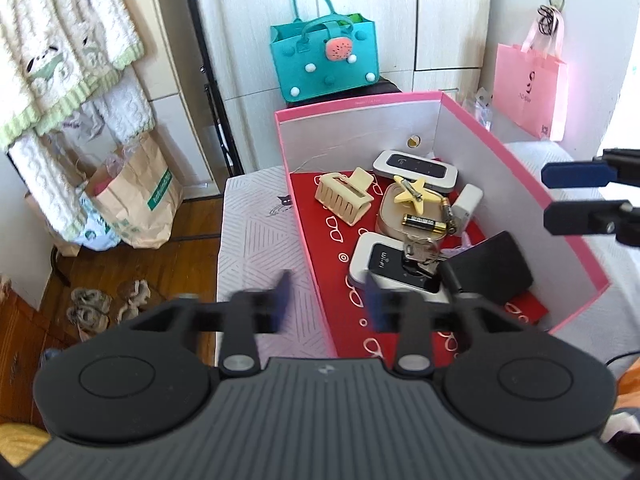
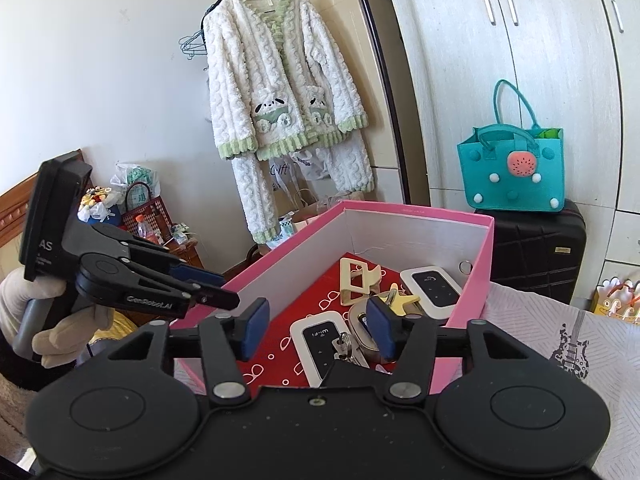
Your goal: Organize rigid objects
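A pink box (image 1: 516, 160) with a red floor sits on the bed. It holds a cream hair claw (image 1: 344, 196), two white wifi routers (image 1: 416, 170) (image 1: 384, 268), a yellow star clip (image 1: 410, 192), a battery (image 1: 424, 222), keys (image 1: 420, 252), a white charger (image 1: 468, 202) and a black flat case (image 1: 488, 268). My left gripper (image 1: 328, 304) is open and straddles the box's near left wall, with nothing between its fingers. My right gripper (image 2: 318, 328) is open above the box's near end, over the router (image 2: 316, 340) and keys (image 2: 344, 346), gripping nothing.
A teal felt bag (image 1: 324, 60) stands on a black suitcase (image 2: 536, 248) behind the box. A pink paper bag (image 1: 528, 88) hangs at the right. Paper bags (image 1: 136, 196) and slippers lie on the wooden floor to the left. A gloved hand (image 2: 60, 336) holds the left gripper.
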A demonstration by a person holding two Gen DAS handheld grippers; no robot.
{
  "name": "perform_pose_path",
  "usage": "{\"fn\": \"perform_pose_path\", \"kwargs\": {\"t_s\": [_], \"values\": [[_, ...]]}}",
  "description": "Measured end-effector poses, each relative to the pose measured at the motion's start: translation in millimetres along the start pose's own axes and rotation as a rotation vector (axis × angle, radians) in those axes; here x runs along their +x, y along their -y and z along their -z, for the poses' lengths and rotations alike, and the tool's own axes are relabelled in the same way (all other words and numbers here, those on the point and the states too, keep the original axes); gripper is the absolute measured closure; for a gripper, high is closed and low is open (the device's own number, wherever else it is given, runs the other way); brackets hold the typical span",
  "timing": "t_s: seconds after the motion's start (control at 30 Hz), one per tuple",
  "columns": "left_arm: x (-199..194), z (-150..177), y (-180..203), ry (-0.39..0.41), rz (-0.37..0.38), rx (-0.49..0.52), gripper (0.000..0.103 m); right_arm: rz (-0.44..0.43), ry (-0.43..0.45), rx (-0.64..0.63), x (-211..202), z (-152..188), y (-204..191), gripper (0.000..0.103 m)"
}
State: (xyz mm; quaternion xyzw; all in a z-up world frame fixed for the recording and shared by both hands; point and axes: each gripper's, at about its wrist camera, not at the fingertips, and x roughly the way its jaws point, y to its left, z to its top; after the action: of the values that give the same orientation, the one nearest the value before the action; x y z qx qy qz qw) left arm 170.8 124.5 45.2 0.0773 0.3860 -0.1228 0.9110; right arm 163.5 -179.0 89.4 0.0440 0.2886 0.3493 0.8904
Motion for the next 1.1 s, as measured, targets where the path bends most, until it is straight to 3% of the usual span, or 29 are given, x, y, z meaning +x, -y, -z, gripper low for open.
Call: {"fn": "perform_pose_path", "kwargs": {"t_s": [0.1,0.17,0.2,0.27,0.37,0.47,0.53,0.63,0.8,1.0,1.1], "values": [[-14,1,4,0.008,-0.011,-0.008,0.041,0.001,0.014,0.029,-7,0,-1,0.029],[-23,1,7,0.015,-0.006,-0.014,0.032,0.015,0.024,0.053,-13,0,-1,0.019],[-28,2,10,0.023,-0.003,-0.019,0.027,0.032,0.034,0.065,-16,1,-2,0.009],[-37,2,15,0.043,-0.007,-0.024,0.018,0.094,0.081,0.099,-26,2,-5,0.001],[-46,2,22,0.053,-0.028,-0.057,0.000,0.249,0.121,0.174,-39,2,-9,0.000],[-40,0,31,-0.050,-0.074,-0.096,0.000,0.358,0.077,0.263,-50,-1,-9,0.000],[-36,1,39,-0.110,-0.071,-0.089,0.000,0.322,0.062,0.322,-61,1,-4,0.000],[-44,9,55,-0.055,-0.091,-0.081,0.000,0.325,0.031,0.357,-76,6,-2,0.000],[-62,19,74,0.027,-0.068,-0.117,0.000,0.460,0.058,0.313,-96,18,-3,0.000],[-72,30,90,0.069,-0.107,-0.183,0.000,0.365,0.018,0.307,-118,30,-4,0.000],[-71,31,95,0.060,-0.121,-0.186,0.000,0.378,0.023,0.317,-128,37,-7,0.000]]}}
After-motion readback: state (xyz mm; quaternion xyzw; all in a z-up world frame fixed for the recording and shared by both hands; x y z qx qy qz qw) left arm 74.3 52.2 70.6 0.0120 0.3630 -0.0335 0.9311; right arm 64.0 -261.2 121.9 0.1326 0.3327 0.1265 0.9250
